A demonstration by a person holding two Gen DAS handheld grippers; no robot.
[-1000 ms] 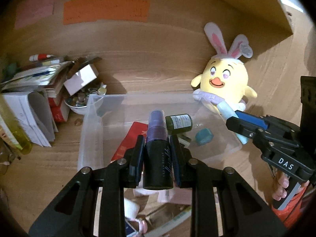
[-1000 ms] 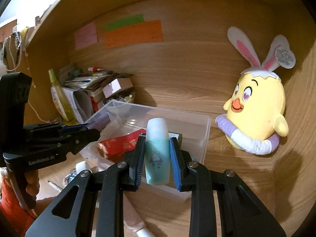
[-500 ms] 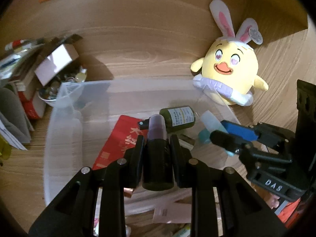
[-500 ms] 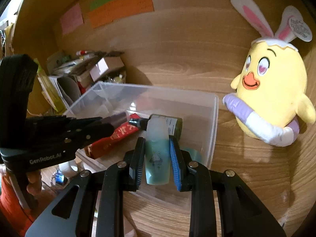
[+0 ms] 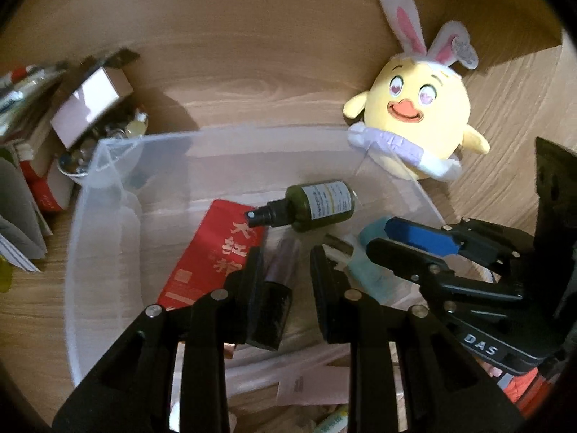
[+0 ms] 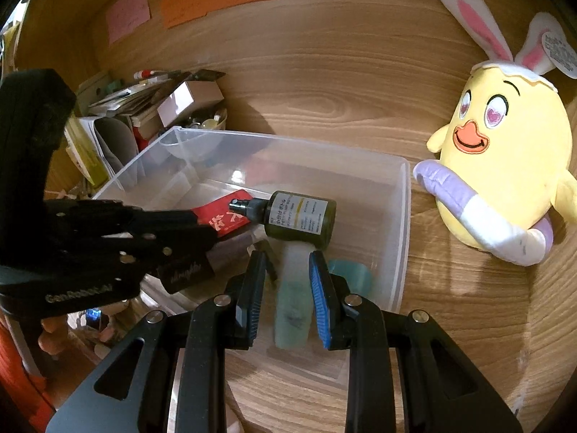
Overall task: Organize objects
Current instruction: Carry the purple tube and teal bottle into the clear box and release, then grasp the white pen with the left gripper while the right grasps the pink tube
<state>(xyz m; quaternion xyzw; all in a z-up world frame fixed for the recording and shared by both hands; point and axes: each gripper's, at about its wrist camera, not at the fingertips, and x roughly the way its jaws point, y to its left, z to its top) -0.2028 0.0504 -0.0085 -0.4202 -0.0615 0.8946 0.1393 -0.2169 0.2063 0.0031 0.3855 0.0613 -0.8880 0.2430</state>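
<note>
Both claws have let go since half a second ago: the left gripper (image 5: 286, 278) now stands spread, and the black spray bottle (image 5: 276, 299) with its purple cap lies loose between the fingers, low centre of the left view, leaning against the left finger (image 5: 249, 281) and clear of the right one. Over in the right view the right gripper (image 6: 286, 288) is spread too, blue pads apart, and the teal bottle (image 6: 294, 299) lies between them in the bottom centre of the frame, touching neither pad as far as I can see. Both bottles rest inside the clear plastic bin (image 6: 405, 216), at its near side. Just above them lies the dark green spray bottle (image 6: 297, 218) on its side, nozzle over the red packet (image 5: 216, 252) left of centre. A small teal cap (image 6: 351, 274) sits just right of the right claw. Upper right, the yellow chick plush (image 6: 505, 173) leans outside the bin. The black bottle's lower end is lost behind the left claw's body, and the teal bottle's label is blurred. Clutter at upper left is too dim to sort out.
</note>
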